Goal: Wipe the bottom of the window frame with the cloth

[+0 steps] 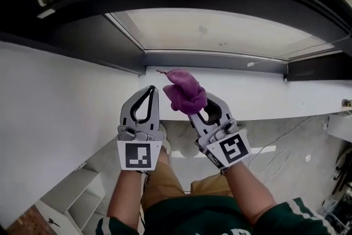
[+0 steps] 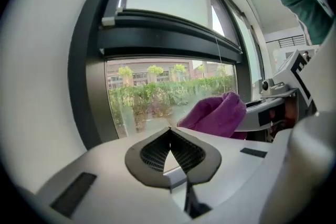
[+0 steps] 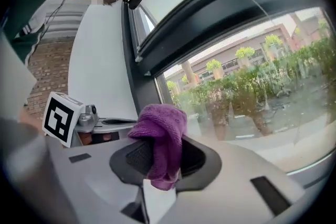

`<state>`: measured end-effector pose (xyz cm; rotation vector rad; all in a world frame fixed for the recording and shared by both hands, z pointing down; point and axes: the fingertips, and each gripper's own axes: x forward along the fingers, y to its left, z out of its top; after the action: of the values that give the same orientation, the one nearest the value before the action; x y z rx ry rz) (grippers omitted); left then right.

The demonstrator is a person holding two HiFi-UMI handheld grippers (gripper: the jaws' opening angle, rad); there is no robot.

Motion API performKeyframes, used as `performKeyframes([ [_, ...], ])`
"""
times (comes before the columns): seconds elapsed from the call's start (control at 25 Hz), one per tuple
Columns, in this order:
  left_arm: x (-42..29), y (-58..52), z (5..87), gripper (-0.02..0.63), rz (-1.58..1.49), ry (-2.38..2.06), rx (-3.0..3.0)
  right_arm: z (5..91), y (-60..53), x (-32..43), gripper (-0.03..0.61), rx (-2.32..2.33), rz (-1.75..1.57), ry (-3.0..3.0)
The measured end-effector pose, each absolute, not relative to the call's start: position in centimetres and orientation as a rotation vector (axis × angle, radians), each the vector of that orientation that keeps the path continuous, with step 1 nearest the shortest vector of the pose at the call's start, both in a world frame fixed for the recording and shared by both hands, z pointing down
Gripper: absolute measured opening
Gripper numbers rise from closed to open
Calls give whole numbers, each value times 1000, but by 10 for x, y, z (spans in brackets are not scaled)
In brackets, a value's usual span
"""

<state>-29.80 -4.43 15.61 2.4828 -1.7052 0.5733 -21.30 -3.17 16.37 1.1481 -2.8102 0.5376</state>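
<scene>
Purple cloth [image 1: 186,91] sits bunched up in the right gripper [image 1: 199,109], and the right gripper view shows its fingers [image 3: 197,157] squeezed tight on the cloth [image 3: 164,134], with a soft lump poking out past the tips and a bit hanging down between them. From above, the cloth is at 12 o'clock from the right gripper's marker cube [image 1: 230,149], over the white window sill [image 1: 264,97]. It lies just below the dark bottom bar of the window frame [image 1: 214,60]. I cannot tell if the cloth touches the sill. The left gripper [image 1: 149,89] is close by at 9 o'clock from the right one and points the same way, toward the window. Its fingers [image 2: 202,157] are pressed together at the tips and hold nothing. In the left gripper view the cloth [image 2: 218,115] shows at 2 o'clock from those tips. Green bushes [image 2: 157,94] show through the window glass [image 1: 220,30]. A white wall [image 1: 55,96] is at 9 o'clock, and a white shelf [image 1: 77,195] stands on the floor at 7 o'clock.
</scene>
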Motion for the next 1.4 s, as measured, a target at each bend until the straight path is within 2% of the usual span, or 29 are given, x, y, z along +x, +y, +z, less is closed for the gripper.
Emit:
performKeyframes([
  [0.52, -350, -63, 320, 9, 533, -1737, 2313, 330, -54, -291, 104, 1008, 741, -2786],
  [0.96, -381, -86, 378, 9, 476, -1704, 2260, 410, -82, -336, 106, 971, 742, -2736],
  [1.4, -383, -90, 420, 9, 517, -1671, 2231, 494, -98, -347, 106, 943, 741, -2592],
])
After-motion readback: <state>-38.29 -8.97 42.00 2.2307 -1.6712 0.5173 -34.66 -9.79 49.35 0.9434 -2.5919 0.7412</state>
